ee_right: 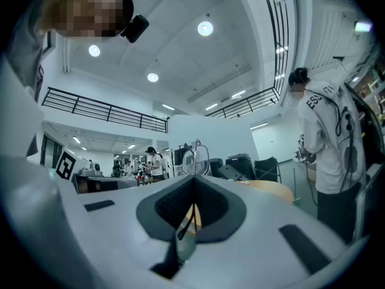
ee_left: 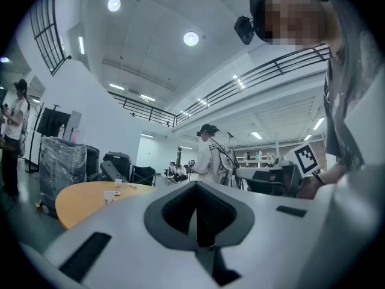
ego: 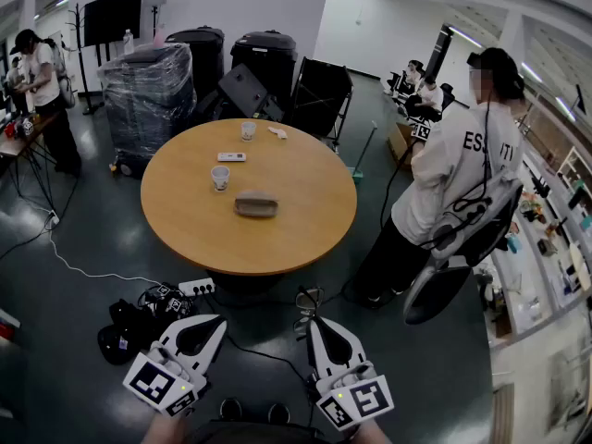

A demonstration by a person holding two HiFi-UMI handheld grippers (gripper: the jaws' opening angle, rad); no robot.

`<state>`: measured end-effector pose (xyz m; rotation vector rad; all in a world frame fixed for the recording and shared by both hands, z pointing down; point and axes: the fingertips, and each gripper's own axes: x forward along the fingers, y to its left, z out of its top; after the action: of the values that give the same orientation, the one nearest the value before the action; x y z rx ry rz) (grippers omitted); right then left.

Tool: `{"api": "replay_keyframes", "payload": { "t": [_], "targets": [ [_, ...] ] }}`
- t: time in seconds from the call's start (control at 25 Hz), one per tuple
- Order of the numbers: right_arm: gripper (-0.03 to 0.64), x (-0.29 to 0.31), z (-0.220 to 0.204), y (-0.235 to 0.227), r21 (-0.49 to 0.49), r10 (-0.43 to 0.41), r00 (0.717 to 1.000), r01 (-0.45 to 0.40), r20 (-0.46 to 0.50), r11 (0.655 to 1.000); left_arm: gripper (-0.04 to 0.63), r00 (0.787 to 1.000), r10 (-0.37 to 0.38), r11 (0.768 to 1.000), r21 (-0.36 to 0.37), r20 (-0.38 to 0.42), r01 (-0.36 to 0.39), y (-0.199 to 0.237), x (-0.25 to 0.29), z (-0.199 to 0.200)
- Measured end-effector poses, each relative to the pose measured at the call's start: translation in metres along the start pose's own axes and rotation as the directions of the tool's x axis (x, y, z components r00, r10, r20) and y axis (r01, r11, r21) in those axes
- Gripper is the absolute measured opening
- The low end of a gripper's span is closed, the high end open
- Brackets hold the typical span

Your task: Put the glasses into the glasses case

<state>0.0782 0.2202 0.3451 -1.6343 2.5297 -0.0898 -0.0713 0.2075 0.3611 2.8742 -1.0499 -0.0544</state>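
Note:
The grey-brown glasses case (ego: 256, 203) lies closed near the middle of the round wooden table (ego: 305, 239). My right gripper (ego: 311, 323) is held low, in front of the table's near edge, and is shut on the glasses (ego: 307, 302). In the right gripper view the glasses (ee_right: 196, 159) stand up above the jaw tips, with a temple pinched in the seam of my right gripper (ee_right: 192, 192). My left gripper (ego: 219, 321) hangs beside it on the left, shut, and its jaws meet with nothing between them. In its own view the left gripper (ee_left: 197, 192) points level towards the table (ee_left: 84, 196).
Two paper cups (ego: 220, 178) (ego: 248, 129) and a remote (ego: 231, 156) sit on the table behind the case. A person in white (ego: 453, 178) stands at the right by an office chair (ego: 462, 248). A power strip (ego: 196, 287), cables and a black bag (ego: 129, 333) lie on the floor.

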Motion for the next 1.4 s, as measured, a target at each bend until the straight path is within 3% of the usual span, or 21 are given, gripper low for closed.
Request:
{"api": "replay_keyframes", "payload": {
  "t": [0.64,1.08,1.4],
  "targets": [
    [-0.011,0.006,-0.011,0.015,-0.004,0.008,0.999,-0.008,-0.034,1.000,0.006,0.999,-0.032,0.999,0.010,-0.007,0.032,0.007,-0.005,-0.007],
    [-0.011,0.038,-0.034,0.030,0.016,-0.037,0.997,0.038,-0.065,0.999,0.006,0.998,-0.033,0.999,-0.021,-0.048,0.032,0.056,-0.018,-0.034],
    [-0.011,0.057,-0.059,0.016,0.019,-0.108,0.989,0.111,-0.101,0.994,0.006,0.997,-0.059,0.995,-0.080,-0.053,0.054,0.089,0.013,-0.055]
  ]
}}
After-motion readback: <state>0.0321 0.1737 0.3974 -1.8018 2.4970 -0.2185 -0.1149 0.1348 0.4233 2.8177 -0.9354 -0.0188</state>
